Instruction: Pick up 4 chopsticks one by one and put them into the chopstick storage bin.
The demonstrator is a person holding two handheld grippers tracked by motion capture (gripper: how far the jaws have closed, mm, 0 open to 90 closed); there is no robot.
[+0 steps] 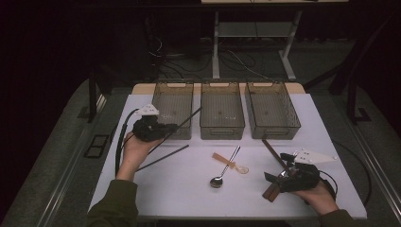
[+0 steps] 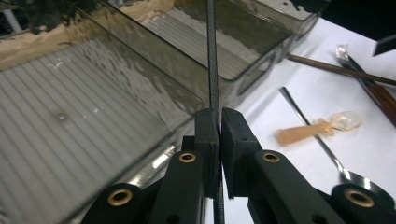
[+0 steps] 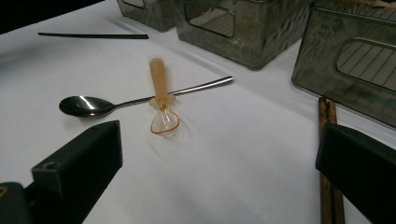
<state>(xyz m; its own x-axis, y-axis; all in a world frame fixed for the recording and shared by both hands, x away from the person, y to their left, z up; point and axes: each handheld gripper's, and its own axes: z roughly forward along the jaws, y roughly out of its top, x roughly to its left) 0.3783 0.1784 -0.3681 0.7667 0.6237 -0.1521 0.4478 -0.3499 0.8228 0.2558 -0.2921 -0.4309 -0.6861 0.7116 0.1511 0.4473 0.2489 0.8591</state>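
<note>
L gripper [image 1: 166, 128] jaws are clamped on a black chopstick [image 2: 212, 70], angled up past the jaws over the left bin [image 1: 173, 111] (probably for dropping in). R gripper [image 1: 274, 178] jaws stand apart, brown chopsticks [image 3: 327, 140] just beside one jaw on the bench [image 1: 189, 189].

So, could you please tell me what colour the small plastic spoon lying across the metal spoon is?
Translucent orange small plastic spoon, clearest in the right gripper view.
</note>
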